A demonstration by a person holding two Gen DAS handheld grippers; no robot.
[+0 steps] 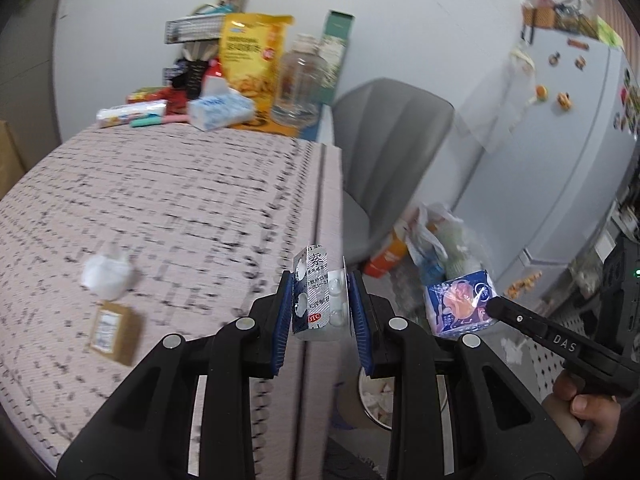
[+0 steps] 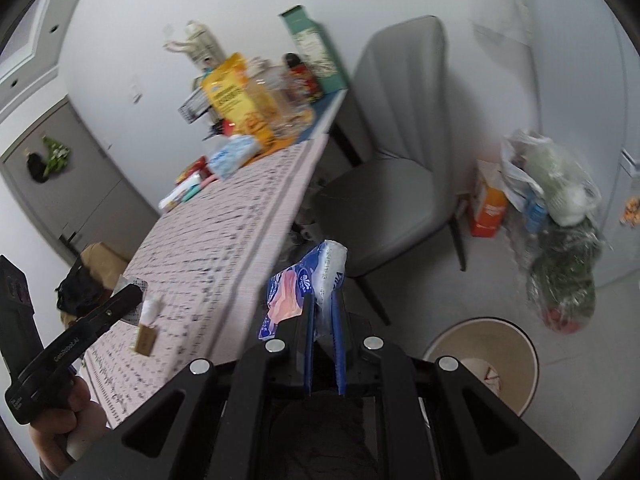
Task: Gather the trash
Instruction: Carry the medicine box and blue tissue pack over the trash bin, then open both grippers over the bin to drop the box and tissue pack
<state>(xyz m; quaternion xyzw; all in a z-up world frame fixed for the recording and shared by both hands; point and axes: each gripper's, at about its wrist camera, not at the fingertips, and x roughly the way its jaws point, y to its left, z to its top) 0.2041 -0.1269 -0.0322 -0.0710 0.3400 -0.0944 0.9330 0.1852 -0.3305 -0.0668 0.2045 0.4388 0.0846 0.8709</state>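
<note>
Fingers of the left gripper: blue-padded, pinching a silver foil blister pack of pills from both sides; pack stands upright between the pads, just past the edge of the long table with the pink-and-black woven cloth. Fingers of the right gripper: pressed close together, clamping a crumpled blue-and-white plastic tissue wrapper; wrapper sticks up above the fingertips, off the table on its open side, over the floor.

Blister pack also seen from the right wrist view as a small foil piece at the left gripper's tip above the table cloth.

Below the wrapper, beside the table edge: round beige waste bin, open top, pale scraps visible inside. Wrapper is above and to the table side of the bin, not over its mouth as far as can be told.

On the table, near the blister pack: crumpled white tissue ball and just beside it a small brown cardboard box with a white label. Far end of the table: yellow snack bag, clear glass jar, blue-and-white soft tissue pack, tall green carton.

Beyond the table's open side: grey upholstered chair. Past the chair, white plastic bags of refuse with an orange carton.
</note>
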